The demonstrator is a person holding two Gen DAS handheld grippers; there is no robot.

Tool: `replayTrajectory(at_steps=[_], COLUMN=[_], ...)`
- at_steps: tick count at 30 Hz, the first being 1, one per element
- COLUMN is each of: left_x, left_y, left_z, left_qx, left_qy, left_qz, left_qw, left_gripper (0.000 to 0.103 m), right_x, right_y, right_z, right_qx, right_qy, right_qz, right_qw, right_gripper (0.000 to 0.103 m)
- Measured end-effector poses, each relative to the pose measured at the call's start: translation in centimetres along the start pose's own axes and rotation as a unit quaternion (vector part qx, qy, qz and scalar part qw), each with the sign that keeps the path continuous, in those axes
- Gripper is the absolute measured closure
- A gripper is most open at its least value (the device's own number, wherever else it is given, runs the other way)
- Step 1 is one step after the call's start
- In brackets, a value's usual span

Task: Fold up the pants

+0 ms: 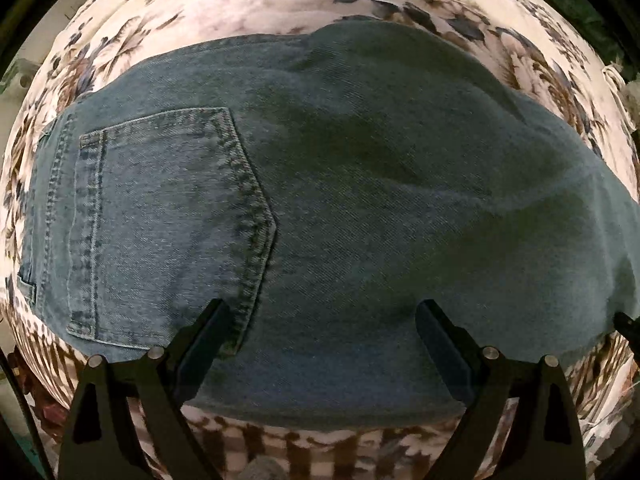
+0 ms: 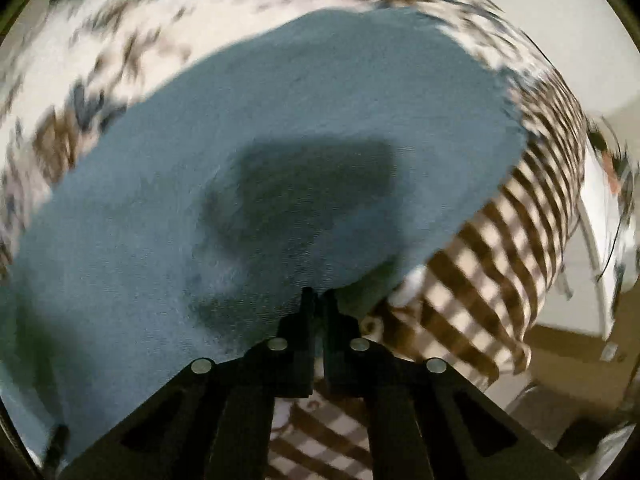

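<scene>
With the pants (image 1: 320, 200) spread flat on the flowered bedspread (image 1: 248, 4), back pocket (image 1: 168, 220) up, the right gripper (image 2: 319, 300) is pinched shut on their near edge, so the left gripper (image 1: 320, 320), spread wide above the cloth beside that pocket, should be clamped on the same edge before lifting.

Faded blue denim pants (image 1: 360, 200) on cream bedspread (image 1: 248, 4) with blue-brown floral print
</scene>
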State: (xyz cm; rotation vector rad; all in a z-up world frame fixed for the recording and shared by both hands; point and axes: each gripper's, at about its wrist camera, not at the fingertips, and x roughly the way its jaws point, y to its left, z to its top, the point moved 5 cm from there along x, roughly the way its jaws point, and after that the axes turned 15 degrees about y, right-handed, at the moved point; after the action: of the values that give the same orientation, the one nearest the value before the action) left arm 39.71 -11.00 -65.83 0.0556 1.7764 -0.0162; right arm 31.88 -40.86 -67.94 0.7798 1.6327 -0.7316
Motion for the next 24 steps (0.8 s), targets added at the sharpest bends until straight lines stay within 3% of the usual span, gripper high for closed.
replayTrajectory(at_steps=[3,5,6,8,11,15,19,20,21,24], left_x=[-0.1,-0.1,-0.2,-0.4,-0.3,-0.1,-0.4,-0.5,-0.5,-0.4], left_y=[0.7,1.1,1.4,2.1,2.8,4.1,5.0,5.1,5.2,5.8], left_z=[0.1,0.1,0.2,0.4,0.3,-0.1,-0.4,-0.6,-0.6,-1.2], left_qx=[0.002,0.001,-0.003,-0.009,-0.017,-0.021,-0.024,-0.023,-0.023,-0.022], left_qy=[0.001,0.002,0.001,0.0,0.002,0.001,-0.001,-0.002,-0.004,-0.004], left_qz=[0.007,0.006,0.002,-0.004,-0.01,-0.013,-0.016,-0.016,-0.016,-0.021], left_qw=[1.0,1.0,1.0,0.9999,0.9998,0.9997,0.9996,0.9996,0.9996,0.9995], left_gripper=[0.008,0.008,0.008,0.008,0.008,0.008,0.008,0.008,0.008,0.008], right_x=[2.6,2.5,2.0,1.7,2.9,6.1,7.4,7.4,7.0,4.5], right_y=[-0.3,-0.1,-0.1,0.3,2.8,5.7,5.4,5.6,5.5,5.6], right_z=[-0.3,-0.6,-1.3,-2.9,-5.1,-6.6,-7.6,-7.9,-8.1,-9.1], right_qx=[0.016,0.037,0.051,0.065,0.065,0.061,0.083,0.085,0.083,0.058], right_qy=[0.073,0.095,0.105,0.118,0.16,0.192,0.174,0.167,0.154,0.118], right_qz=[0.06,0.101,0.142,0.181,0.254,0.242,0.243,0.24,0.232,0.21], right_qw=[0.995,0.99,0.983,0.974,0.952,0.949,0.951,0.953,0.957,0.969], right_gripper=[0.098,0.095,0.087,0.071,0.068,0.068,0.066,0.074,0.092,0.098])
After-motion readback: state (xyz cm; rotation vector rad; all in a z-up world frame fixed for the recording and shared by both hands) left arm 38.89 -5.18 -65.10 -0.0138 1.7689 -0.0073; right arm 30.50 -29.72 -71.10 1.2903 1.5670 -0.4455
